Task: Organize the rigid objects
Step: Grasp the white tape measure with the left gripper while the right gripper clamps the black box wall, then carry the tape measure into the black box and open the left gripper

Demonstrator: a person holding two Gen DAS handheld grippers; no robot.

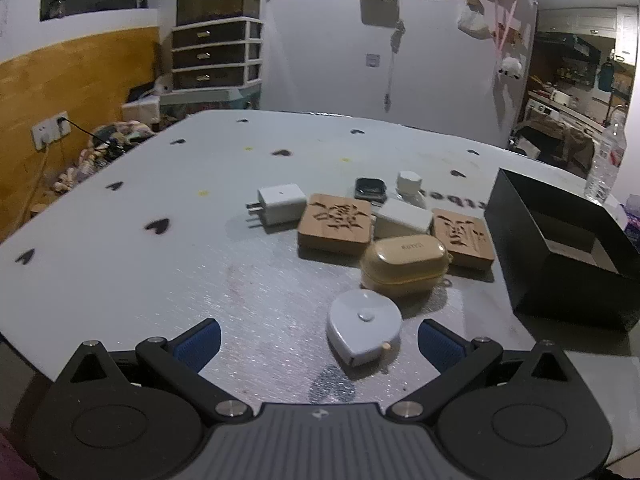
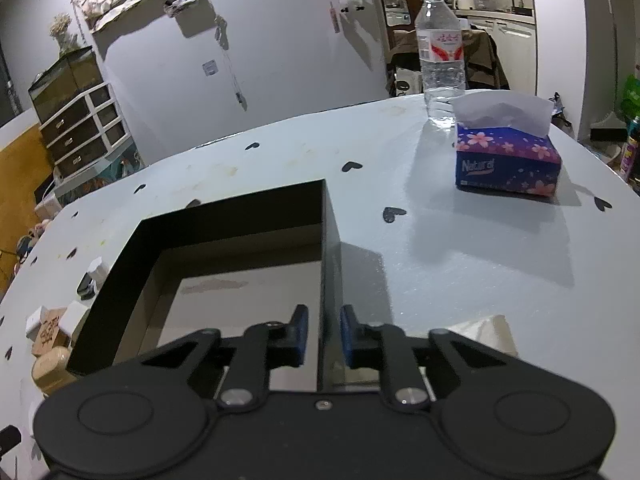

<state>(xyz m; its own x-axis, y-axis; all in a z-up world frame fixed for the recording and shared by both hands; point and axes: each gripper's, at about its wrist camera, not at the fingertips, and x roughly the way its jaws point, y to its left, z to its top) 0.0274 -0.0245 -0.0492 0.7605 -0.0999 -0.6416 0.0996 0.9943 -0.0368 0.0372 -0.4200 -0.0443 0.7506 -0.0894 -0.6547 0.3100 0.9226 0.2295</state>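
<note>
The right gripper [image 2: 324,336] has its pads closed on the right-hand wall of the black box [image 2: 240,216], one finger inside and one outside. In my judgement this grip steadies the box or is there to drag it, so that it cannot skid when things are dropped in. The left gripper [image 1: 318,340] has its jaws spread wide with nothing pressed between the blue pads [image 1: 198,340]. It is angled down over the table [image 1: 120,260] in front of the loose items, a ready pose for a pick.

Taking the box as landmark, its floor looks bare, so the sorting seems hardly begun. Just left of its near corner, closest to the open gripper, lies a white teardrop-shaped tape measure [image 1: 364,332]. Beyond that sits a tan earbud case [image 1: 404,266], near the box's left wall. Behind it are two carved wooden blocks [image 1: 338,222], with a white adapter [image 1: 404,220] between them. A white plug charger [image 1: 280,204] lies further left. Past these stand a dark watch-like piece [image 1: 370,190] and a small white jar [image 1: 409,184].

On the box's far right side a tissue pack [image 2: 506,160] and a water bottle [image 2: 440,52] stand well apart from it, probably outside the job.
</note>
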